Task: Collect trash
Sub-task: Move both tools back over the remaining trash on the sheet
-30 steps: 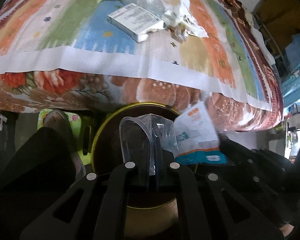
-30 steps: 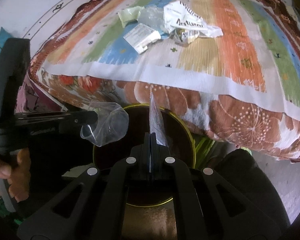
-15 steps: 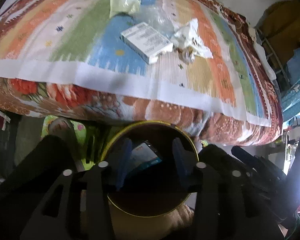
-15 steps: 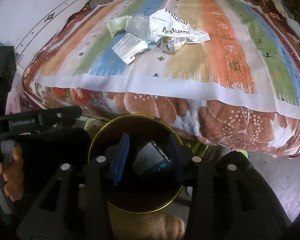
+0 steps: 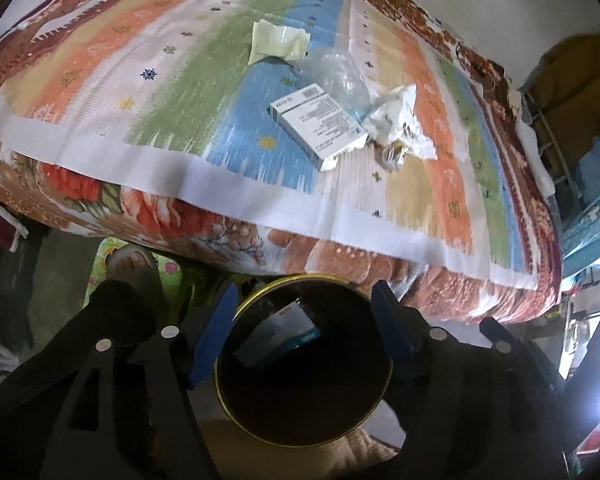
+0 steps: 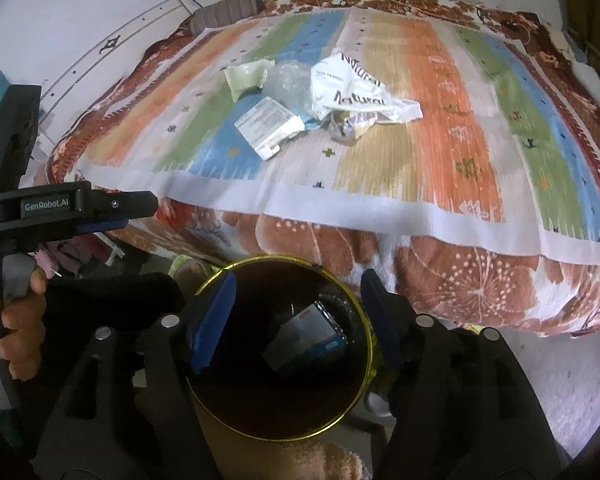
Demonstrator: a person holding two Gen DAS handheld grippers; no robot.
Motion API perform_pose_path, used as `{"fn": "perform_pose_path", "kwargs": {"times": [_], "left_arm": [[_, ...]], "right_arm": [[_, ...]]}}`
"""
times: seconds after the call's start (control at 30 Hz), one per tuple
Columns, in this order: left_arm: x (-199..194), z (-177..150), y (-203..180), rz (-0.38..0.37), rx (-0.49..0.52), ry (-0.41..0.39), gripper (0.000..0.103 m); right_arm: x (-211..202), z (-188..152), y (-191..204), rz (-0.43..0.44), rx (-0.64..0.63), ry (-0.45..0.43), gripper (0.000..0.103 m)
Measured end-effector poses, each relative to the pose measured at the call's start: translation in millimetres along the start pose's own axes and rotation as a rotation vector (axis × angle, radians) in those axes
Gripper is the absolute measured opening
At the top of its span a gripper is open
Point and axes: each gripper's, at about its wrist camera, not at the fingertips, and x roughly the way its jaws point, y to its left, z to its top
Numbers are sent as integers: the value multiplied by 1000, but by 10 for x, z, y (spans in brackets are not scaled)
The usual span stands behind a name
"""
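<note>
Task looks partly done, judging by how things lie: at least one flat packet (image 6: 304, 336) w/ white, red & blue print sits inside the dark, gold-rimmed bin (image 6: 364, 320) on the floor just in front of the bed, plus what may be clear plastic beside it, too dark to be sure. Left on the striped bedspread (image 6: 440, 152), going L to R in the right wrist view: a pale green wrapper (image 6: 246, 78), a crumpled clear plastic bag (image 6: 286, 80) touching it, a white printed carton (image 6: 269, 126) lying flat & nearer the bed edge, then a crumpled white bag (image 6: 356, 96) w/ black "Natural" lettering, and a small shiny scrap (image 6: 346, 126) tucked under its front edge. All five bunch together mid-bed, well apart from the bin. Left gripper (image 5: 304, 332) has just been opening; jaws wide, nothing between them, hanging over the bin mouth. Right gripper (image 6: 294, 316) likewise just opened, released & empty, also over the bin. A hand (image 6: 18, 320) grips the left tool's handle at the left edge of the right wrist view. Est. less than halfway, since most pieces remain on the bed.
</note>
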Motion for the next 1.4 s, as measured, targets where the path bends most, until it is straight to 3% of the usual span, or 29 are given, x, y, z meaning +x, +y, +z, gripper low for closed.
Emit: {"fn": "perform_pose_path", "kwargs": {"times": [0.13,0.33,0.4,0.5,0.9,1.03,1.13,1.4], "left_arm": [[-59,139,-19,-3,-11,-42,77],[-112,431,-31,17,-33,-85,97],[-96,568,-2,15,-60,-84,97],[-41,724,63,15,-101,-79,97],[322,1238,180,-17,-161,-57,97],[538,1377,268,-65,-228,32,97],[581,1451,336,-79,-282,39,97],[831,1594,354,-48,-292,67,97]], "right_arm": [[-58,94,20,-24,-12,-39,69],[-61,302,94,-35,-51,-71,83],[-69,386,102,-36,-55,-93,93],[-45,553,121,-62,-74,-126,94],[283,1135,70,-115,-82,-179,94],[507,1298,62,-126,-75,-157,94],[669,1398,56,-147,-71,-151,93],[1051,1658,-15,-208,-56,-117,81]]}}
